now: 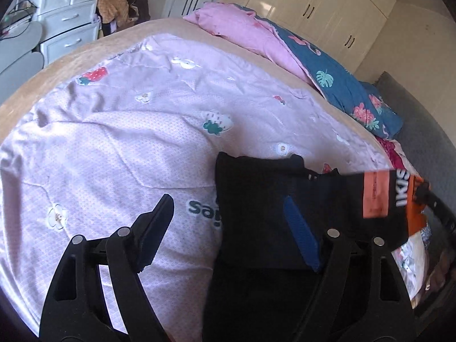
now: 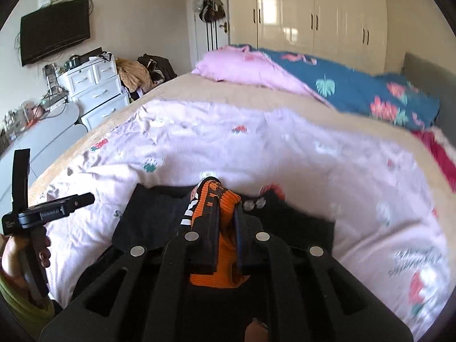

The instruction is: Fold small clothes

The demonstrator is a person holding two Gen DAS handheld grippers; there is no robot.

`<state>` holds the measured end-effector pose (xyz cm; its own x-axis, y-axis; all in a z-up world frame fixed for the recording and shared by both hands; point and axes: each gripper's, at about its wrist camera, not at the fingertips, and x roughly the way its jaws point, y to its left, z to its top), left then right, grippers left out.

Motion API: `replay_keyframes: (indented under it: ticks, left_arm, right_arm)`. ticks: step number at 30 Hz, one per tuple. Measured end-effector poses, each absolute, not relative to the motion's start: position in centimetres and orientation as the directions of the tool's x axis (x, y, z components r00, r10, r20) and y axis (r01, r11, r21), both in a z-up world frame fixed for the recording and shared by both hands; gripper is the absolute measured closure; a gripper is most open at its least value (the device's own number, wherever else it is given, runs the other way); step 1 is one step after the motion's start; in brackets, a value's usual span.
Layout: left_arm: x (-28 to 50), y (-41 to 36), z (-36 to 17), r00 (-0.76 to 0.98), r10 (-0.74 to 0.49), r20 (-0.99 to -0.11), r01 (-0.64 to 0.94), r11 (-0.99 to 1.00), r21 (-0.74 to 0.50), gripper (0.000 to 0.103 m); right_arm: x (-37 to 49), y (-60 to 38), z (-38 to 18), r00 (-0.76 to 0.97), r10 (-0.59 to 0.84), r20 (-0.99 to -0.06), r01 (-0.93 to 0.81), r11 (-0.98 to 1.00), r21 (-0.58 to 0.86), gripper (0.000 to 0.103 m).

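Right gripper [image 2: 226,213] clamped on orange-and-black ribbed knit garment [image 2: 212,228], long axis along the fingers, far end hidden. Left gripper [image 1: 228,228] spread, empty, over flat black cloth [image 1: 256,199] on lilac strawberry-print quilt [image 1: 128,142].

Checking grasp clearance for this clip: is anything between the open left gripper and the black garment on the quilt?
Nothing visible. The left gripper is open right over the black garment; only the right gripper, shut on the orange sock, is nearby.
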<state>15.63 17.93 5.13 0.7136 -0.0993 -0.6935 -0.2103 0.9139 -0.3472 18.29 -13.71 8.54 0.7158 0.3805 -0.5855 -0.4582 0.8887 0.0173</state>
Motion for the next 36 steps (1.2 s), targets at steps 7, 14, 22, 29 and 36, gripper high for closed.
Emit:
replay_keyframes:
  ticks: [7, 14, 22, 29, 36]
  left_arm:
    - [18.0, 14.3, 4.3, 0.694, -0.122, -0.709, -0.141, 0.943, -0.3, 0.031]
    - [19.9, 10.6, 2.8, 0.674, -0.156, -0.722, -0.063, 0.962, -0.266, 0.031]
    - [20.6, 9.5, 0.4, 0.638, -0.184, -0.748, -0.028, 0.965, -0.261, 0.031]
    - [20.7, 8.8, -0.1, 0.63, -0.208, -0.748, 0.014, 0.966, -0.257, 0.031]
    - [21.6, 8.1, -1.5, 0.582, -0.197, -0.789, 0.026, 0.974, -0.224, 0.091]
  right_arm:
    - [20.4, -16.8, 5.1, 0.708, 0.269, -0.653, -0.347, 0.938, 0.01, 0.095]
    - [21.1, -18.3, 1.0, 0.665, 0.183, -0.725, -0.266, 0.964, -0.001, 0.095]
    - [21.9, -18.8, -2.3, 0.611, 0.108, -0.784, -0.209, 0.978, -0.028, 0.092]
    - [22.0, -19.7, -3.1, 0.63, 0.053, -0.775, -0.151, 0.987, -0.054, 0.07]
    - [21.7, -19.0, -2.8, 0.642, 0.119, -0.758, -0.181, 0.984, 0.002, 0.062]
